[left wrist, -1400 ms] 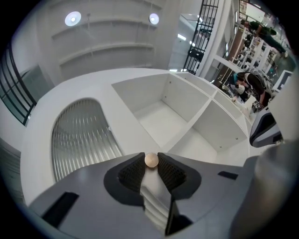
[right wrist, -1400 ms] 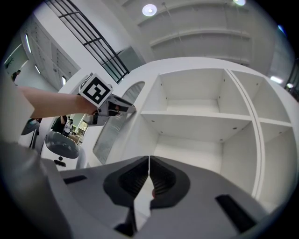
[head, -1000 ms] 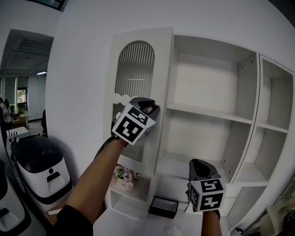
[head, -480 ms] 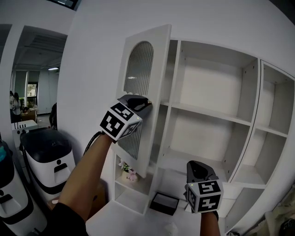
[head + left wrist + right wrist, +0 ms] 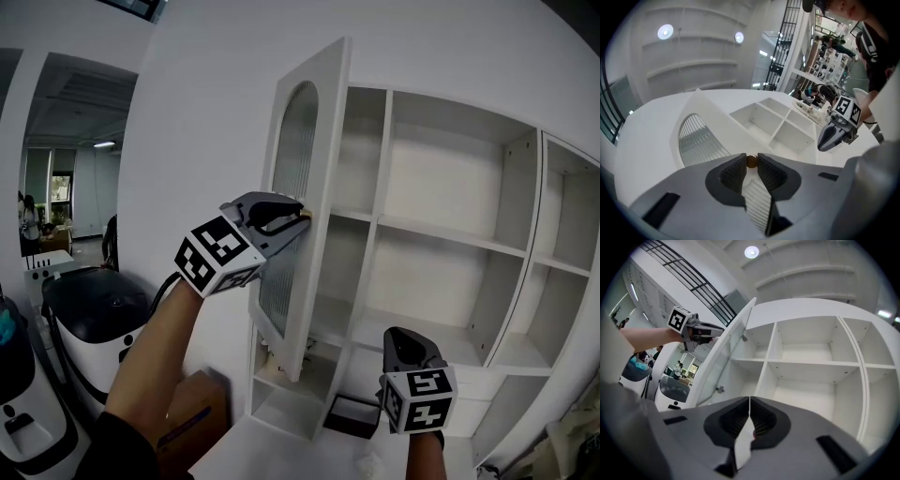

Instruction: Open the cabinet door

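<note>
The white cabinet door (image 5: 314, 141), with an arched ribbed glass panel, stands swung well out from the cabinet, hinged at its left side. My left gripper (image 5: 298, 217) is shut on the small brass knob (image 5: 751, 161) at the door's free edge; the knob sits between the two ribbed pads. From the right gripper view the door (image 5: 726, 352) shows edge-on, with the left gripper (image 5: 707, 332) at its outer face. My right gripper (image 5: 405, 339) hangs low in front of the open shelves, its jaws shut together with nothing in them.
White open shelves (image 5: 450, 239) fill the cabinet to the right of the door. A black tray (image 5: 352, 413) lies at the cabinet's foot. A white and black machine (image 5: 84, 319) and a cardboard box (image 5: 192, 412) stand at the left.
The door has swung further out from the cabinet, drawn by my left gripper moving left and towards me. The right gripper has shifted only a little.
</note>
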Available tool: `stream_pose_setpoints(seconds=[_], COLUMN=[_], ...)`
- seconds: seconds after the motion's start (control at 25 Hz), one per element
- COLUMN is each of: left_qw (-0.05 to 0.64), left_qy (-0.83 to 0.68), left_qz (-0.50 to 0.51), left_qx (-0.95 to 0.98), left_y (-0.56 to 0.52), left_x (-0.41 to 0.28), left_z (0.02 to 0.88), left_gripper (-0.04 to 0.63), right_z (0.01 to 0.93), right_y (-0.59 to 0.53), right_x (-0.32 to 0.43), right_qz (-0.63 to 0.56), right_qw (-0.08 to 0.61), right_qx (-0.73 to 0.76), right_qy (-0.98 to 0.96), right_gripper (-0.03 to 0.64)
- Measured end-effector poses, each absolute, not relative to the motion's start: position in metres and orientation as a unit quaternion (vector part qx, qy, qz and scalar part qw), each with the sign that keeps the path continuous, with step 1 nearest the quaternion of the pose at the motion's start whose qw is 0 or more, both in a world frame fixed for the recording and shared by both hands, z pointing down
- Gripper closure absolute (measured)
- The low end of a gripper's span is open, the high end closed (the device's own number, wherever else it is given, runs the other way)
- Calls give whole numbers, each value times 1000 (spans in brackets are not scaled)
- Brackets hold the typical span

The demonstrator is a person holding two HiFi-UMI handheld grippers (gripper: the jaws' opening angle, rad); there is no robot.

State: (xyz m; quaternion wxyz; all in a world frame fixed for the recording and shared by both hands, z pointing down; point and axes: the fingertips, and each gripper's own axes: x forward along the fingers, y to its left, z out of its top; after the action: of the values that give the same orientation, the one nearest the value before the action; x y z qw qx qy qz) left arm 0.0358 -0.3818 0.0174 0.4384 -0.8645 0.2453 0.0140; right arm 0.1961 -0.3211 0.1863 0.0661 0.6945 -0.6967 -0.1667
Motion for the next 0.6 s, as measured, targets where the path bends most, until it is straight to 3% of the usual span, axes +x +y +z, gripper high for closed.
stream_pose_setpoints(seconds=[0.6], left_qw=[464], left_qy=[230], left_qz=[42], left_qx=[-854], left_y=[-382], left_x=[-92], left_z=[12], left_gripper=[511], right_z=[175], right_y=[-369], right_x=[65], right_qz=[-190], right_qw=[57], right_qx=[647], right_qy=[-736], right_gripper=[595])
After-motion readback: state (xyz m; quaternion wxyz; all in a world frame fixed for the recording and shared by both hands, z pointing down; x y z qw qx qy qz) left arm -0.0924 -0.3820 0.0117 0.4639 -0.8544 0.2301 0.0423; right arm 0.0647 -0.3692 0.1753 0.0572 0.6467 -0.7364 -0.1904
